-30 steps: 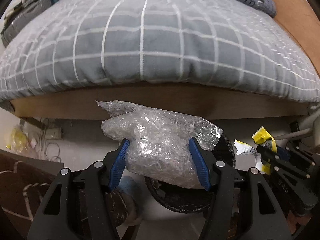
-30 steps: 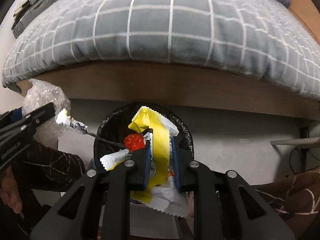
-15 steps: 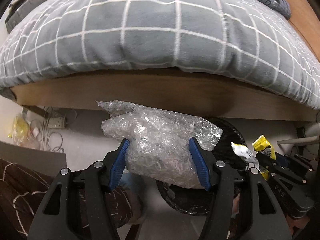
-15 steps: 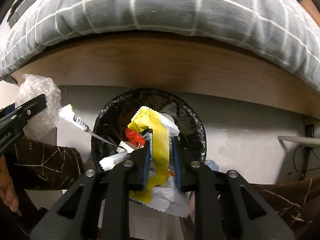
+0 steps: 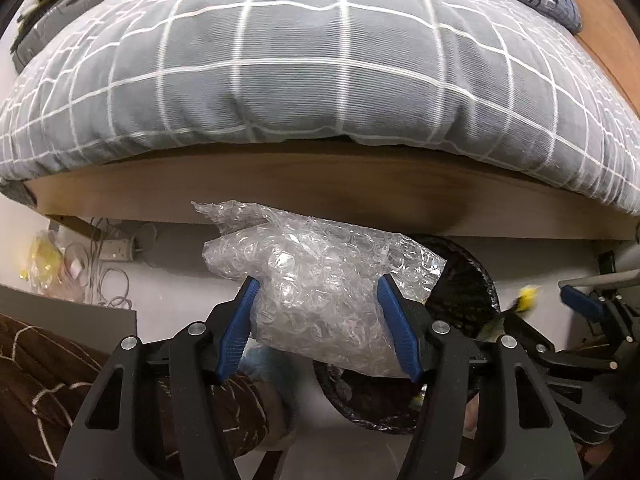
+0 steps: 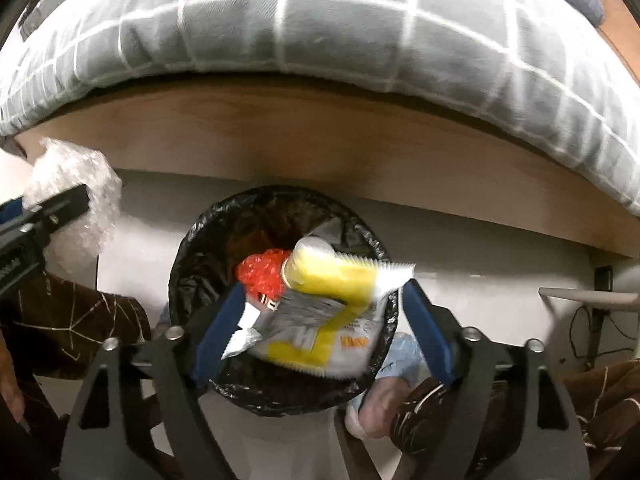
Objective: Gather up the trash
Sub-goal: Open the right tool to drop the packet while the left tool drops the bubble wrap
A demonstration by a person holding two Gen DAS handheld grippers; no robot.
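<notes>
Through the right wrist camera I looked almost straight down into the trash bin [image 6: 280,300], a round bin with a black liner standing on the pale floor just below the wooden bed frame [image 6: 320,152]; my right gripper [image 6: 320,320] had just been opening, its blue pads spread wide, and the yellow snack wrapper [image 6: 320,308] lay blurred between them over the bin's mouth, touching neither pad that I could see; a red mesh scrap [image 6: 262,274] showed inside the bin beside it. That view gave me the bin's contents, which the left view did not.

The left wrist camera showed what the right one only caught at its edge; my left gripper [image 5: 320,320] was pinching a wad of bubble wrap [image 5: 320,288], both blue pads pressed into its sides, held above the floor beside the bin [image 5: 468,280], whose rim showed partly behind the wad. In the right view the same bubble wrap [image 6: 76,196] appeared only as a crumpled patch at the far left. The left view alone showed a power strip [image 5: 116,249] and tangled cables under the bed frame [image 5: 320,188]; both views carried the grey checked duvet [image 5: 320,60] across the top, and a brown patterned sleeve [image 5: 48,360] low down.
</notes>
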